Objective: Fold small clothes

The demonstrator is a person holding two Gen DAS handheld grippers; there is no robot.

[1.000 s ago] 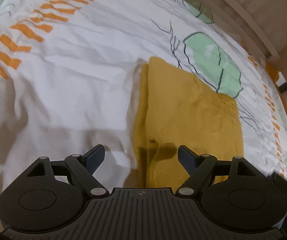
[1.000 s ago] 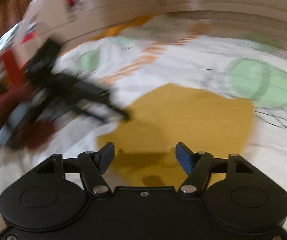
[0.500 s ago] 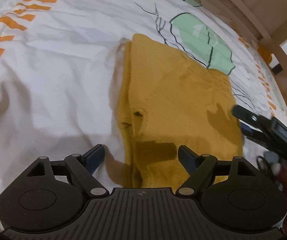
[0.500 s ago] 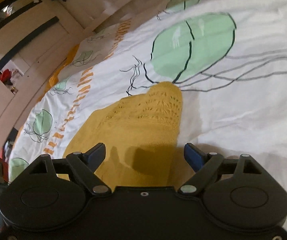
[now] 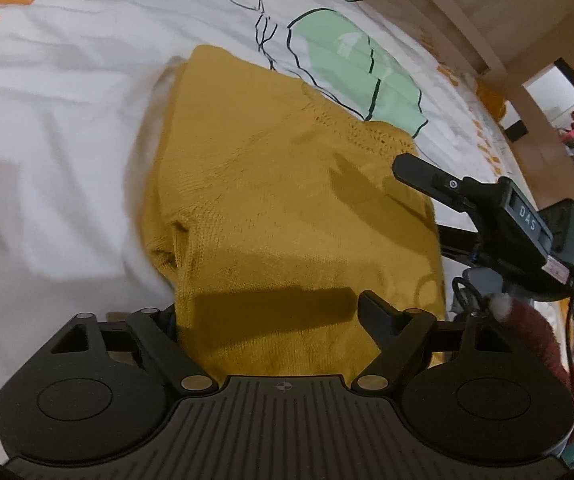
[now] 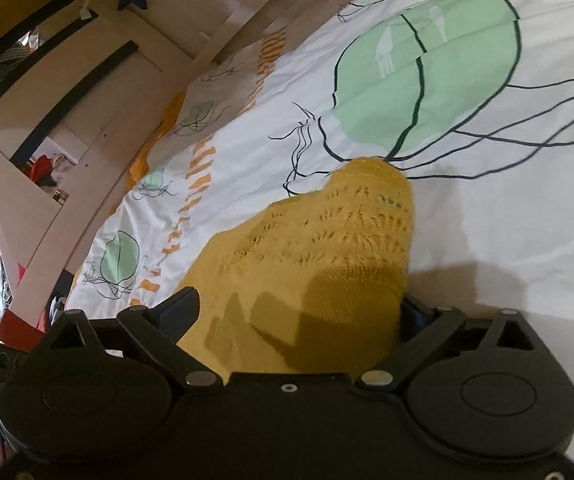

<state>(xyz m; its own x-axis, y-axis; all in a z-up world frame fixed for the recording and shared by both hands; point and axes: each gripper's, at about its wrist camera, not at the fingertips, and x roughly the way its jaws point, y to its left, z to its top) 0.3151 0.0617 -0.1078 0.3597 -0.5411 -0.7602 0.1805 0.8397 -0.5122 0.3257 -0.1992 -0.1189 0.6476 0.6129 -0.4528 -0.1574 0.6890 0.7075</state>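
The left gripper [image 5: 265, 312] is spreading its fingers [image 5: 379, 314] wide over the near edge of a folded yellow knit sweater [image 5: 287, 208], jaws having just been narrowing slightly without pinching the cloth. The right gripper [image 6: 299, 308] is straddling the sweater's far corner [image 6: 327, 248], its jaws having just been opening to full width, gripping nothing. The sweater is lying flat on a bed sheet [image 5: 67, 120] printed with green jellyfish [image 6: 427, 76] and orange dashes.
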